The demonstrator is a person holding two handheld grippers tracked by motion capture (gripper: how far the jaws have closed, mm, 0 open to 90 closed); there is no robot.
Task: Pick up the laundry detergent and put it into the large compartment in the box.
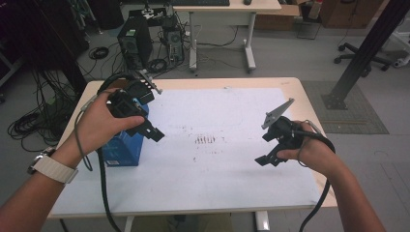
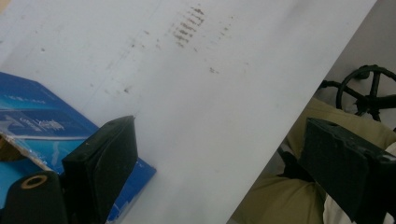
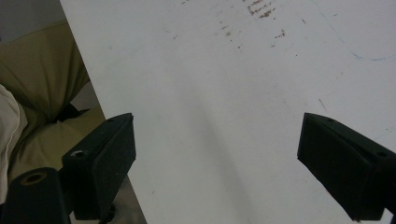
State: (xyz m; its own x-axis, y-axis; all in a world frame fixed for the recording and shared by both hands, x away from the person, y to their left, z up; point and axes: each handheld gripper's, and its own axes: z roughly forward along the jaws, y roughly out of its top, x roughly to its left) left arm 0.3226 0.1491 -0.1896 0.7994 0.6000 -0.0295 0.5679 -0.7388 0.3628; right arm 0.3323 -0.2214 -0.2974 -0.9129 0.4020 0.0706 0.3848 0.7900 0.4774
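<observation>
On white table (image 1: 232,174): blue box (image 1: 123,147), left edge. Left gripper (image 1: 151,131) above it, right gripper (image 1: 267,158) opposite; both wide apart, empty. Likely next: centre jaws squarely over box before closing.

Blue box (image 2: 42,126): white print on side, too blurred to read. No other legible txt.

Lab or office workroom: computer towers (image 1: 134,41) on grey floor, cable tangles (image 1: 34,123), second desk (image 1: 222,9), office chair (image 1: 360,58), cardboard boxes (image 1: 275,19).
</observation>
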